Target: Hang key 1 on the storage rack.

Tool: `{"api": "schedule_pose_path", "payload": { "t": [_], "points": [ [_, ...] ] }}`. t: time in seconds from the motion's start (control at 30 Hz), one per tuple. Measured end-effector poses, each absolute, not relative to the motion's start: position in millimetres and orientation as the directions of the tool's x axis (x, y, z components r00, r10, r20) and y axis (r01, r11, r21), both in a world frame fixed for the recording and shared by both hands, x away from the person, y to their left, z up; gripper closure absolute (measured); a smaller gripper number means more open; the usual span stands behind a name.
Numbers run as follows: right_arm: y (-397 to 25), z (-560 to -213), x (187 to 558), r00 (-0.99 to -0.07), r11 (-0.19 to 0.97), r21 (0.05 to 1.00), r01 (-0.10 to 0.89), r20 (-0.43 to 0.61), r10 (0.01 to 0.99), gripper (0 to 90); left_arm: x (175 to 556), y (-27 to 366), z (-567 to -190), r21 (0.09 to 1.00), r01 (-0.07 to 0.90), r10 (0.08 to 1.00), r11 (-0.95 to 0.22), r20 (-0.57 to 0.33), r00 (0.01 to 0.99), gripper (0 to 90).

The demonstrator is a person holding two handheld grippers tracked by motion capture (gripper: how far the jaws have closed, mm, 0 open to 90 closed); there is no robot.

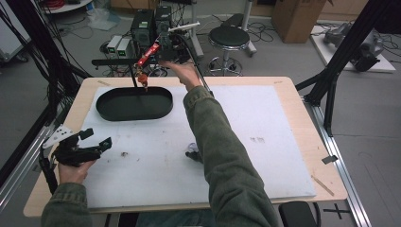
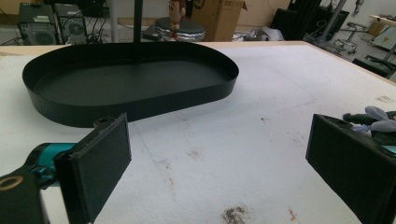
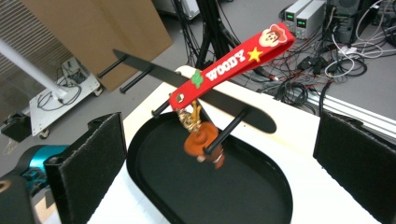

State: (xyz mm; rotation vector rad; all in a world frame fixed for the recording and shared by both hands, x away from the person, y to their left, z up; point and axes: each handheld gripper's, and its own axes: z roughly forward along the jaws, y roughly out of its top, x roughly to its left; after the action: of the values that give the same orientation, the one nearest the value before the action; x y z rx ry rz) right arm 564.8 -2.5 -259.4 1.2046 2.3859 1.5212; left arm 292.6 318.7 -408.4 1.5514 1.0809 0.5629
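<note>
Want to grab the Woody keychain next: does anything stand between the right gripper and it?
Nothing visible does. The right gripper points its open jaws at the Woody keychain across bare air; the black rack runs behind it, above the black tray.

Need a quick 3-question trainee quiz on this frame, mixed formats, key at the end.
1. True or false: the right gripper has its jaws clamped on the red Woody strap.
2. What lies directly below the hanging strap? A) the black oval tray B) a cardboard box C) a stool
3. Fill in: the left gripper has its jaws ____.

Key
1. False. The jaws stand wide apart, and the strap is up by the black rack, clear of both pads.
2. A
3. open
</note>
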Motion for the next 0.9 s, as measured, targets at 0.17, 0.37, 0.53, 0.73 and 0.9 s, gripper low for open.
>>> {"api": "schedule_pose_path", "payload": {
  "t": [0.17, 0.37, 0.53, 0.73, 0.9],
  "points": [
    [-4.2, -256.7, 556.7, -0.704, 0.233, 0.793, 0.563, 0.313, 0.638, 2.0, 292.4, 318.9, -408.3, 0.942, 0.336, 0.863, 0.026, -0.191, 0.468, 7.0],
    [-8.6, -259.6, 547.5, -0.707, 0.271, 0.777, 0.568, 0.291, 0.645, 2.0, 292.2, 318.9, -408.1, 0.942, 0.336, 0.863, 0.027, -0.192, 0.467, 7.0],
    [-15.3, -261.4, 541.4, -0.708, 0.281, 0.776, 0.565, 0.281, 0.648, 2.0, 292.2, 318.8, -408.0, 0.942, 0.336, 0.863, 0.026, -0.191, 0.468, 7.0],
    [-28.0, -260.1, 528.6, -0.718, 0.313, 0.779, 0.543, 0.238, 0.654, 2.0, 292.4, 318.7, -408.0, 0.942, 0.335, 0.863, 0.025, -0.189, 0.468, 7.0],
    [-41.6, -261.8, 518.2, -0.719, 0.324, 0.784, 0.53, 0.213, 0.662, 2.0, 292.1, 318.3, -407.8, 0.943, 0.333, 0.864, 0.027, -0.189, 0.467, 7.0]
  ]
}}
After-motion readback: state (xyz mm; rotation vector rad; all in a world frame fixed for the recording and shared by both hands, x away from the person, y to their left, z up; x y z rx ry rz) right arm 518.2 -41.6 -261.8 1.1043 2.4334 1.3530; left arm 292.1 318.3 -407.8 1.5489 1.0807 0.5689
